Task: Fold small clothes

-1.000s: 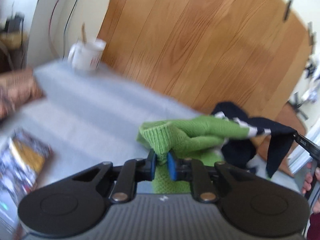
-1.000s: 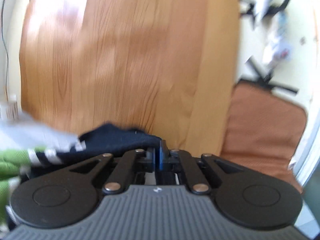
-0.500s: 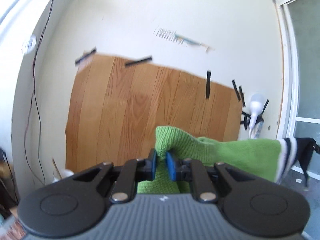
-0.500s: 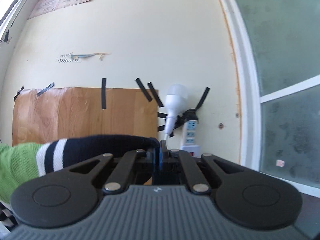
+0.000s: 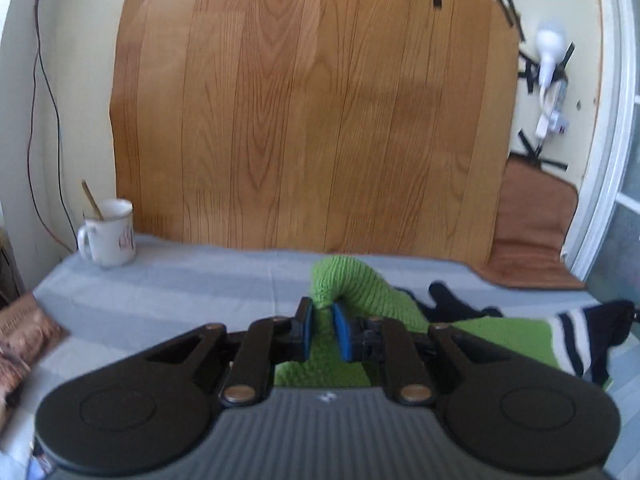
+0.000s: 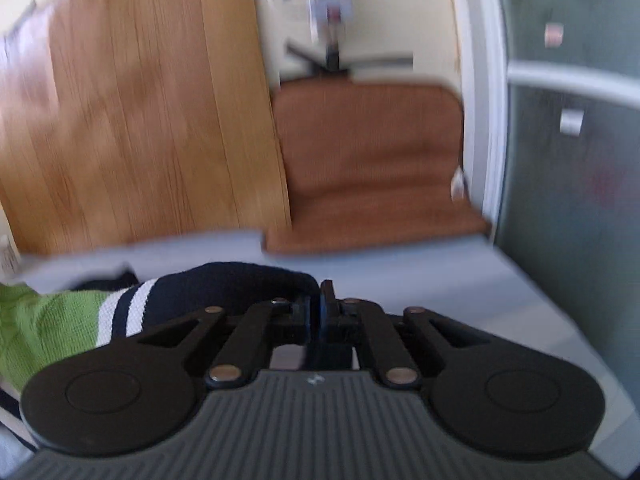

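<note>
A small knitted sweater, green (image 5: 360,288) with a navy part with white stripes (image 5: 576,332), hangs stretched between my two grippers above the grey table (image 5: 180,292). My left gripper (image 5: 323,330) is shut on a green edge of the sweater. My right gripper (image 6: 319,316) is shut on the navy part (image 6: 248,284); the green part (image 6: 44,320) trails off to the left in that view. More navy fabric (image 5: 452,300) lies on the table behind it.
A white mug (image 5: 109,233) with a stick in it stands at the table's far left. A wood-grain board (image 5: 312,120) leans on the wall behind. A brown cushion (image 6: 368,164) sits at the far right. Printed packets (image 5: 20,340) lie at the left edge.
Both grippers lifted the sweater high, so the views swung up to the wall, then came back down toward the table. Both stayed shut on it.
</note>
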